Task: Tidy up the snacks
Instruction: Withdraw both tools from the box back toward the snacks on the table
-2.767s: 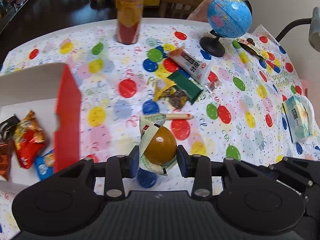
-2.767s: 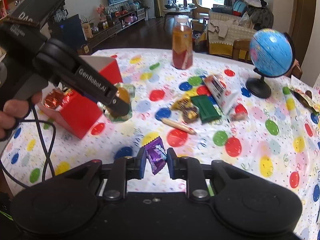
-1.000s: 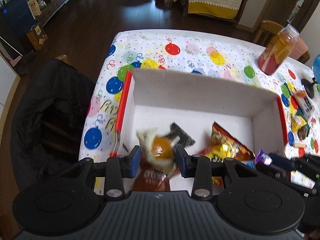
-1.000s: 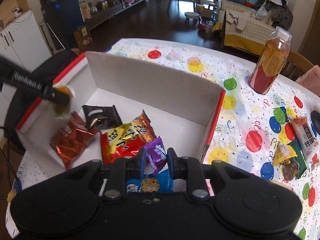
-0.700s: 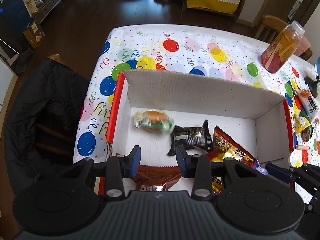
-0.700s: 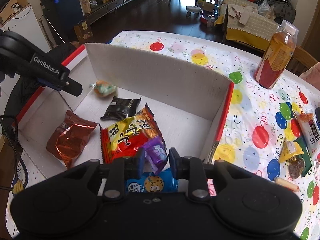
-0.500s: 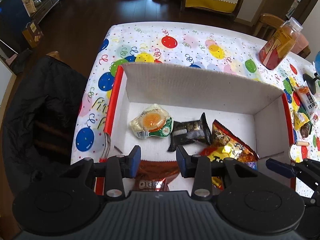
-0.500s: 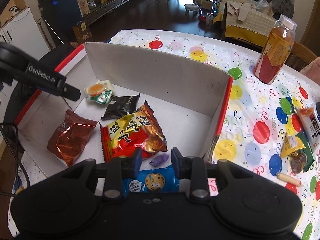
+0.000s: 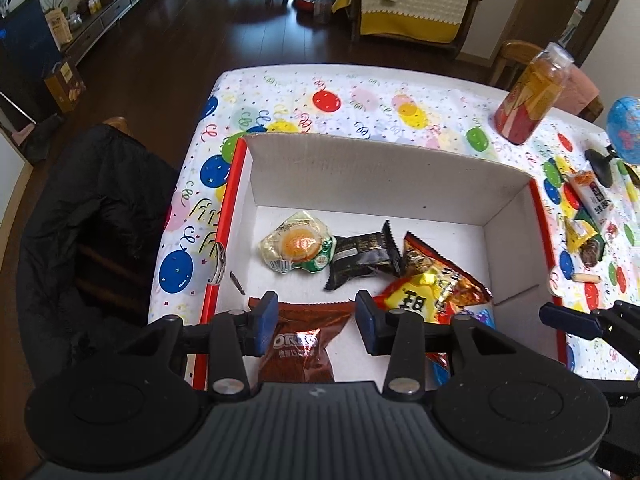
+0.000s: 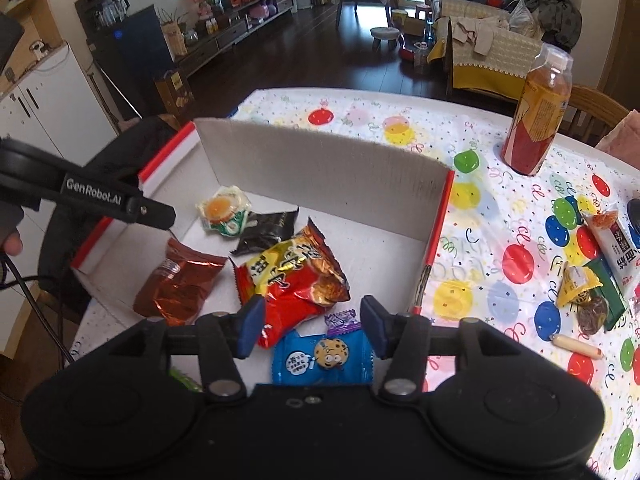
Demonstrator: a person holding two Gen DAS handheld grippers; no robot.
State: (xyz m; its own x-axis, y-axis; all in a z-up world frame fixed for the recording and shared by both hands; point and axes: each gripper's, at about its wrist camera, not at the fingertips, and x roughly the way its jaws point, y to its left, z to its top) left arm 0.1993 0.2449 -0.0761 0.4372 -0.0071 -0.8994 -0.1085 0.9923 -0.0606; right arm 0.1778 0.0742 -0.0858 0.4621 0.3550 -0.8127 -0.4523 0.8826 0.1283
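A white cardboard box (image 9: 384,168) with red edges holds several snacks. The round yolk pastry pack (image 9: 298,248) lies loose at its back left, beside a black pack (image 9: 364,260). My left gripper (image 9: 316,312) hovers above the brown Oreo bag (image 9: 298,344), its jaws opening a little with nothing between them. In the right wrist view, the small purple candy (image 10: 341,319) lies in the box (image 10: 320,168) between the red-yellow bag (image 10: 292,280) and a blue cookie pack (image 10: 320,356). My right gripper (image 10: 312,320) hangs above them, jaws opening and empty.
To the right of the box, loose snacks lie on the balloon tablecloth: a white-red pack (image 10: 616,240), a yellow wrapper (image 10: 576,284), a small sausage (image 10: 576,346). A drink bottle (image 10: 536,116) and a globe (image 9: 624,128) stand behind. A black jacket (image 9: 88,208) hangs off the table's left.
The left gripper let go of the yolk pastry, which fell into the box. The right gripper opened and the purple candy dropped beside the blue cookie pack. Both grippers drew back slightly.
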